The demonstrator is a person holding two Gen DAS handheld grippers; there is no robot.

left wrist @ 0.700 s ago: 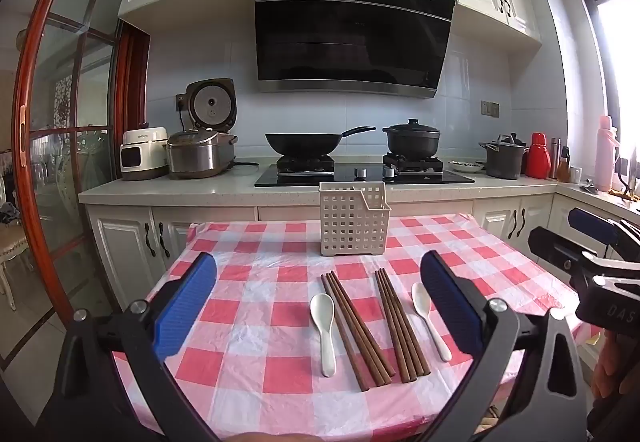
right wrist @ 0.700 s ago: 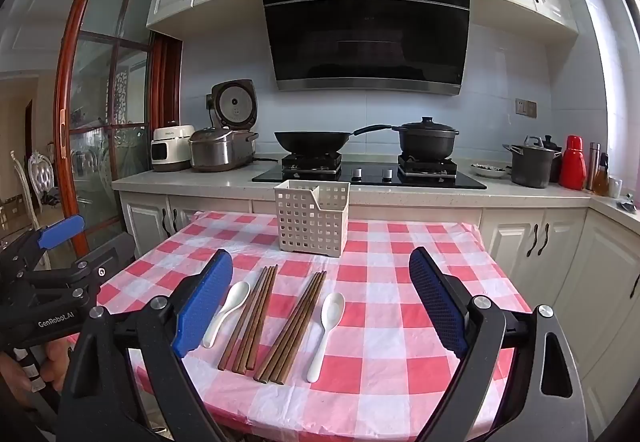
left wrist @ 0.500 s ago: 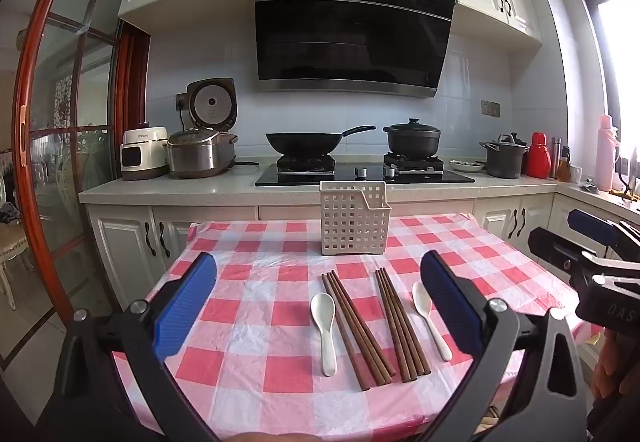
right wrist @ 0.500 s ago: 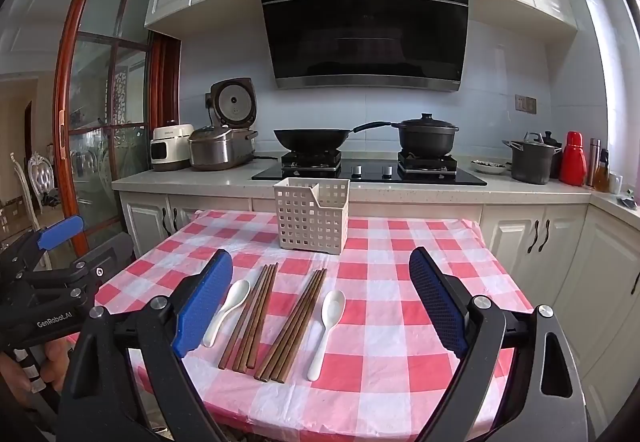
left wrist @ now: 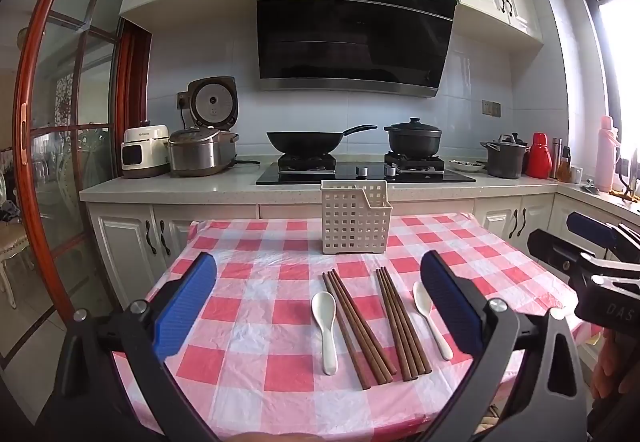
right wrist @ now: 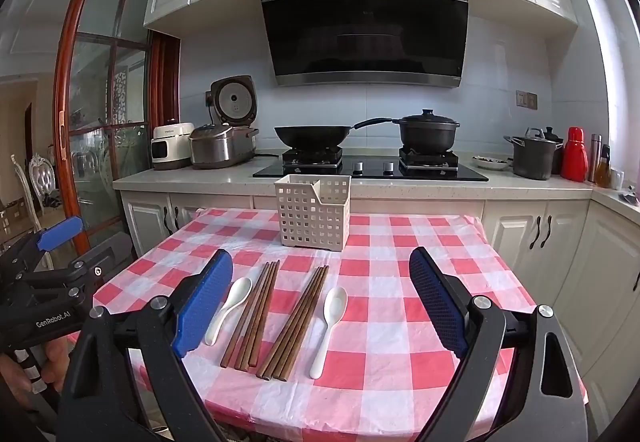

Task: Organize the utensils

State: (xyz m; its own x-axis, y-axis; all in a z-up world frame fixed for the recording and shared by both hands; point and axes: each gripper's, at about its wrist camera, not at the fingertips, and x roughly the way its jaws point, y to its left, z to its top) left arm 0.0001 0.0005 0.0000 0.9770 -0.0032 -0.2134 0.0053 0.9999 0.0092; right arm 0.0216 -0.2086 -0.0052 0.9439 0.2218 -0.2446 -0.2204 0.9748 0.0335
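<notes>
On the red-and-white checked table (left wrist: 248,306) lie two white spoons and two bundles of brown chopsticks. The left spoon (left wrist: 326,326) lies beside the left chopsticks (left wrist: 356,326); the right chopsticks (left wrist: 400,322) lie beside the right spoon (left wrist: 430,318). Behind them stands a white perforated utensil basket (left wrist: 354,217), upright. My left gripper (left wrist: 318,290) hovers open over the table's near edge, nothing between its blue pads. My right gripper (right wrist: 320,290) is open too, above the same row: spoon (right wrist: 230,308), chopsticks (right wrist: 254,314), chopsticks (right wrist: 298,322), spoon (right wrist: 328,326), basket (right wrist: 314,211).
Behind the table runs a kitchen counter (left wrist: 200,185) with rice cookers (left wrist: 200,153), a wok (left wrist: 304,141) and a black pot (left wrist: 414,139) on the hob. Cabinet doors stand below. A glass door with a red frame (left wrist: 32,121) is at the left.
</notes>
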